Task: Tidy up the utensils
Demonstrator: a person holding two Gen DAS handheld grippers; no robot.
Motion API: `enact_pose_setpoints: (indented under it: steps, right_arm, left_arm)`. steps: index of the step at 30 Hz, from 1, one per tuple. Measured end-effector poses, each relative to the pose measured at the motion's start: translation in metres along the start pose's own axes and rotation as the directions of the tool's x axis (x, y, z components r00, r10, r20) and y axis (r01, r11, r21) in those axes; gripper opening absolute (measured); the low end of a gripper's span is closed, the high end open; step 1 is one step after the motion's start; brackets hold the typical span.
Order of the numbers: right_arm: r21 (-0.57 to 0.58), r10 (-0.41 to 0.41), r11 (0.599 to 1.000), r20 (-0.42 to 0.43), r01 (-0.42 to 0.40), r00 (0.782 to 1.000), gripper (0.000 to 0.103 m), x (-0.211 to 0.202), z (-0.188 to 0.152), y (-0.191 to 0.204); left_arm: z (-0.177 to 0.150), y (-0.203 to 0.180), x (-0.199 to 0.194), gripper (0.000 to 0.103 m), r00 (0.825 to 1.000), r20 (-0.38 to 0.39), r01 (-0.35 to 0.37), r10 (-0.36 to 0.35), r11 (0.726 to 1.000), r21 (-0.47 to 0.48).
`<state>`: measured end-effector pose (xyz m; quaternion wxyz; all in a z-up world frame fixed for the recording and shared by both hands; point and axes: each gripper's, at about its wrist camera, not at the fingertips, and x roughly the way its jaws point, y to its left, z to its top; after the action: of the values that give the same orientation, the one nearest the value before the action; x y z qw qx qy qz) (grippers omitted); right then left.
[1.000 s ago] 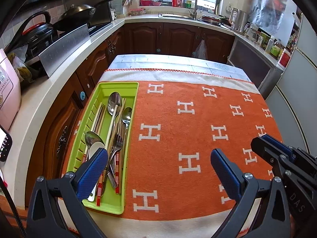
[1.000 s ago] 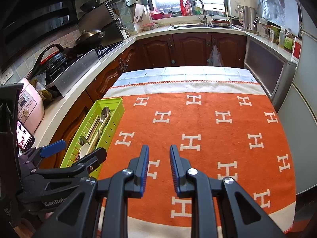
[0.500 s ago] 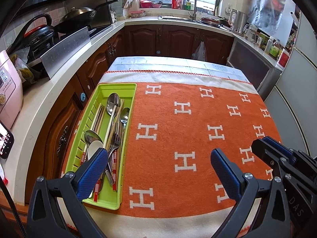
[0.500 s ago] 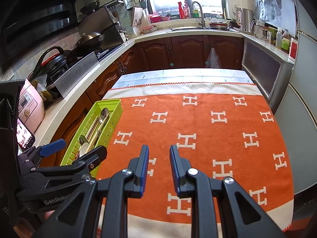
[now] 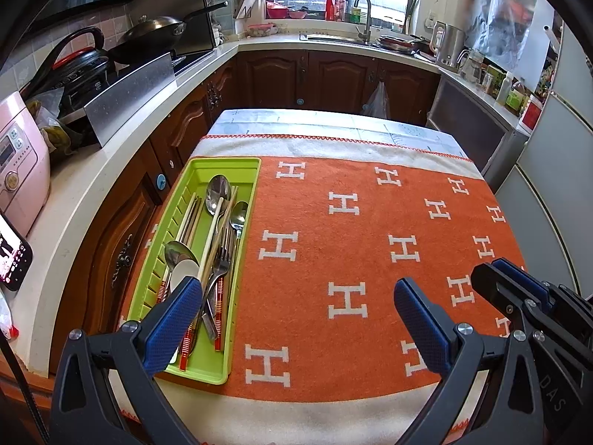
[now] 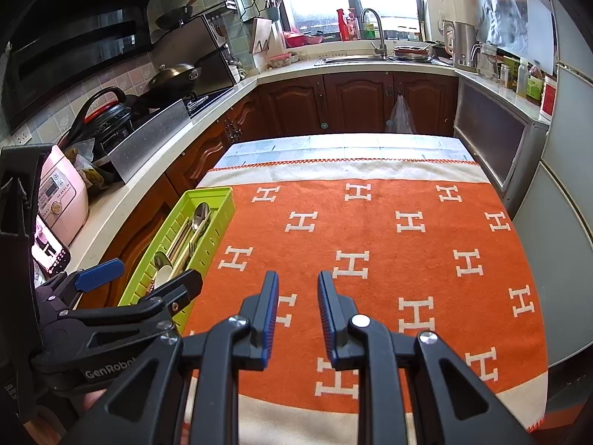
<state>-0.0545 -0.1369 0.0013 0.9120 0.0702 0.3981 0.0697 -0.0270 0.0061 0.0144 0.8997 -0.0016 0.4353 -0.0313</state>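
A green utensil tray (image 5: 222, 165) lies along the left edge of the orange blanket (image 5: 370, 241). Inside it lie metal spoons (image 5: 218, 193), forks (image 5: 222, 259), a white spoon (image 5: 184, 270) and red-striped chopsticks (image 5: 219, 311), heaped lengthwise. My left gripper (image 5: 296, 296) hangs over the near end of the table, jaws wide open and empty, its left finger (image 5: 174, 319) over the tray's near end. My right gripper (image 6: 298, 278) hovers above the blanket to the tray's right, jaws a narrow gap apart with nothing between. In the right wrist view the tray (image 6: 218, 218) and left gripper (image 6: 144, 274) show at the left.
The table's edges drop off on all sides. A counter (image 5: 92, 185) runs along the left with a pink appliance (image 5: 18, 163), a phone (image 5: 13, 256) and a stove with a wok (image 5: 159, 27). A sink (image 5: 333, 37) is at the back and grey appliance fronts (image 5: 556, 148) are at the right.
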Motion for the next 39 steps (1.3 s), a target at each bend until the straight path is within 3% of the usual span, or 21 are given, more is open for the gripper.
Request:
enact_pose_setpoints:
  steps: [39]
  right_arm:
    - [0.016, -0.002, 1.0, 0.026, 0.002, 1.0, 0.022, -0.008, -0.003, -0.002]
  left_arm:
    - [0.002, -0.015, -0.012, 0.102, 0.998, 0.032, -0.047, 0.046, 0.998, 0.034]
